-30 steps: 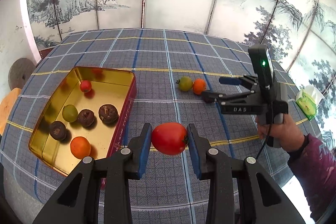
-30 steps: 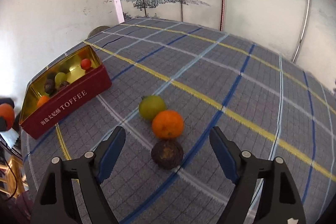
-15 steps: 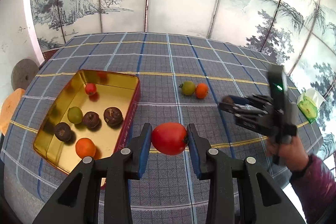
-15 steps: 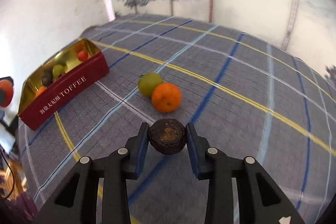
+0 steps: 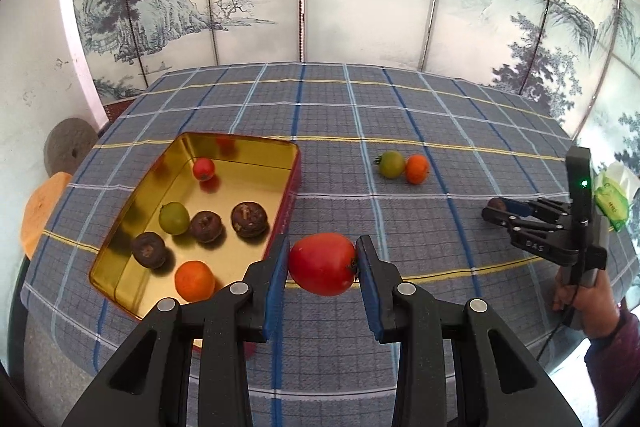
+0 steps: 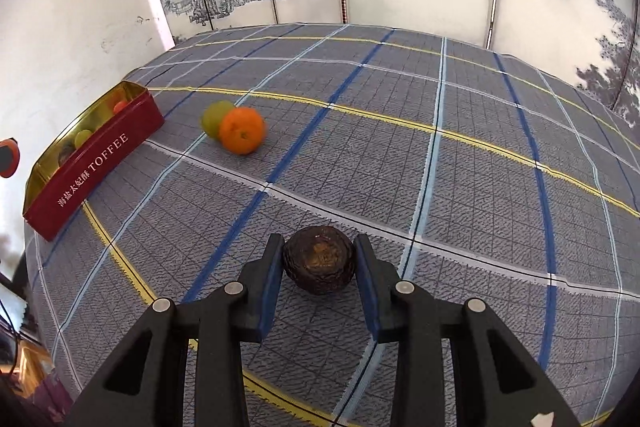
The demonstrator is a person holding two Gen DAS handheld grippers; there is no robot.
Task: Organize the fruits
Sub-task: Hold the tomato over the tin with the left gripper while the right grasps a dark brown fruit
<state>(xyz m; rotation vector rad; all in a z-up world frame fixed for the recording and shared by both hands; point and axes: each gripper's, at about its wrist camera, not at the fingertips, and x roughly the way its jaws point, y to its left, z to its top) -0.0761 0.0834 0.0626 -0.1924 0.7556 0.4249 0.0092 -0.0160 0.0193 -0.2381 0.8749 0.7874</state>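
My left gripper (image 5: 322, 269) is shut on a red tomato (image 5: 322, 269) and holds it above the cloth, just right of the gold-lined red toffee tin (image 5: 280, 151). The tin holds several fruits: dark wrinkled ones, a green one, an orange one and a small red one. My right gripper (image 6: 319, 263) is shut on a dark brown wrinkled fruit (image 6: 319, 259), lifted off the table. It also shows in the left wrist view (image 5: 498, 209) at the right. A green fruit (image 5: 391, 164) and an orange (image 5: 417, 168) lie touching on the cloth.
The round table has a grey plaid cloth (image 5: 360, 107). A green tissue pack (image 5: 610, 199) lies at its right edge. A painted folding screen stands behind. The tin (image 6: 96, 163) shows at the left in the right wrist view.
My right gripper closed on the dark fruit beside the orange, then lifted it and drew back to the right. My left gripper kept hold of the tomato, shifting slightly.
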